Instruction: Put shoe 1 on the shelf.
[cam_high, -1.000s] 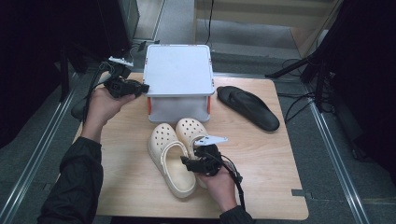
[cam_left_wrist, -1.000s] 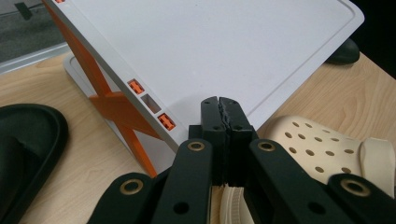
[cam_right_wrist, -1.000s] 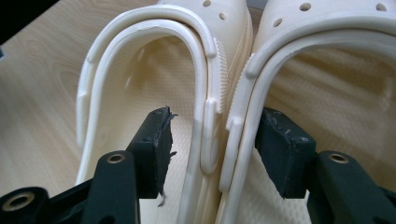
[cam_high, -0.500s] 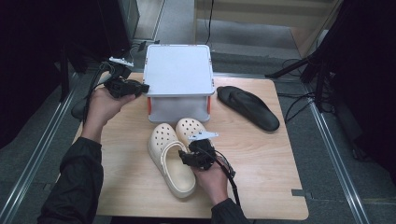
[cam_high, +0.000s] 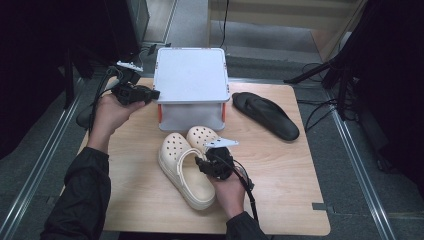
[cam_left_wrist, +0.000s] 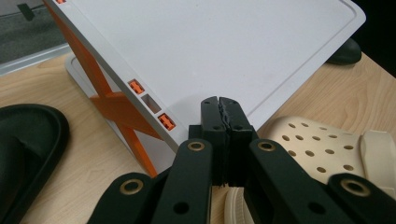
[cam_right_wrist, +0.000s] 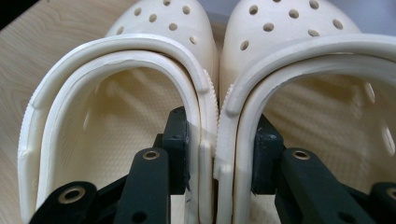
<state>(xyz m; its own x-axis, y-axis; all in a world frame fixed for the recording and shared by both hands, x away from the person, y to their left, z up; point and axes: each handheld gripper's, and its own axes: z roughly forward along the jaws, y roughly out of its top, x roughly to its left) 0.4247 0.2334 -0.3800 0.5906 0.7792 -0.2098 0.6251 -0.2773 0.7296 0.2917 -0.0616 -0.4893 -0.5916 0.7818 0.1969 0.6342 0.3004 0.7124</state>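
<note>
Two cream clogs (cam_high: 187, 167) lie side by side near the table's (cam_high: 280, 200) front edge, toes pointing away toward the white box (cam_high: 191, 85). The right gripper (cam_right_wrist: 218, 154) straddles their touching inner walls, one jaw inside each shoe; its jaws have just been closing, and the pads sit at or near those walls. Farther off, the left gripper (cam_left_wrist: 223, 112) is fully closed on nothing, beside the box and well apart from the clogs, so the right hand is nearer.

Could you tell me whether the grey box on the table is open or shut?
Shut: the grey box's flat lid sits level across its whole top.
</note>
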